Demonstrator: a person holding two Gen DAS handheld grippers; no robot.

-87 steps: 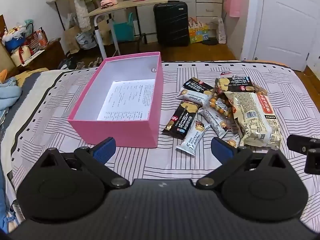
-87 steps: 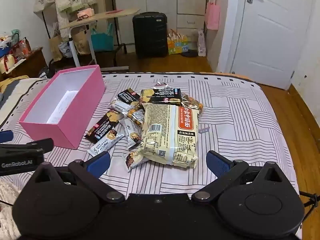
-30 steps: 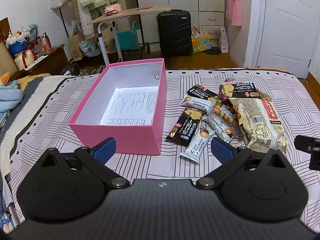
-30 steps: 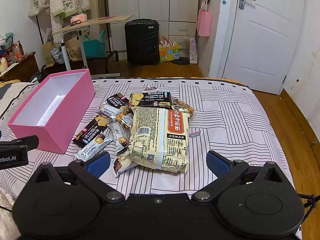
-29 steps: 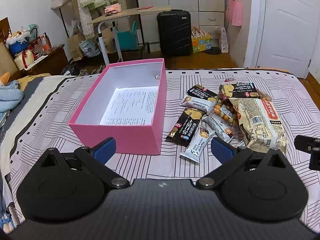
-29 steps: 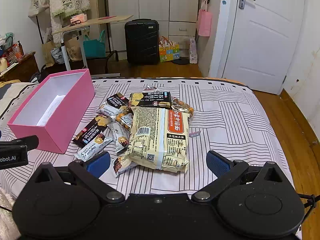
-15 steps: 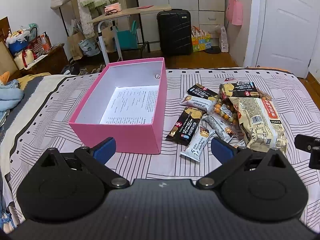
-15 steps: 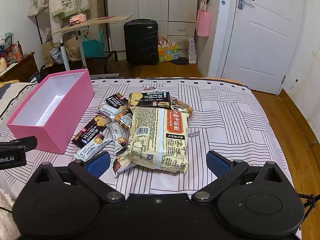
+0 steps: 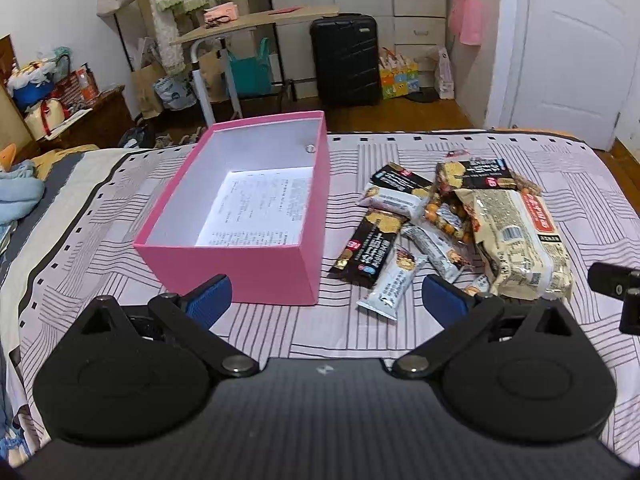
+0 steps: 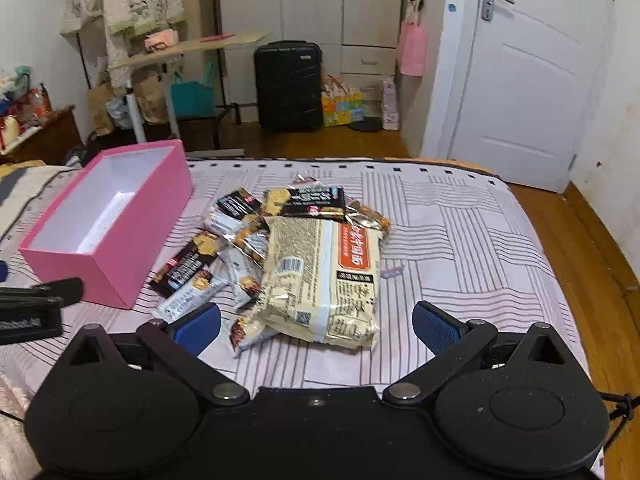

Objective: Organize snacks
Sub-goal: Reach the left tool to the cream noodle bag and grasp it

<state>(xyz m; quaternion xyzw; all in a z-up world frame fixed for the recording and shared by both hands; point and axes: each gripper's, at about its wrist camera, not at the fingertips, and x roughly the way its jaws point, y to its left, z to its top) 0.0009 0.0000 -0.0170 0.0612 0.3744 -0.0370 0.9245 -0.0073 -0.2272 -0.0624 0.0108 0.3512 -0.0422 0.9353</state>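
Note:
A pink box (image 9: 240,264) stands open on the bed with a printed sheet on its floor; it also shows in the right wrist view (image 10: 120,256). To its right lies a pile of snacks: a large beige noodle pack (image 9: 516,236) (image 10: 324,280), a black bar (image 9: 372,248), a white bar (image 9: 394,282) and several small wrappers. My left gripper (image 9: 326,296) is open and empty, just short of the box's near right corner. My right gripper (image 10: 316,326) is open and empty, just short of the noodle pack.
The bed has a striped cover (image 10: 460,240). Its right edge drops to a wooden floor (image 10: 580,240). Beyond the bed's far end stand a black suitcase (image 9: 346,60), a folding table (image 9: 256,26) and a white door (image 10: 520,80). A blue cloth (image 9: 16,196) lies at the left.
Both views have shifted slightly over the last second; the box and snacks lie where they were. Both grippers stay open and empty.

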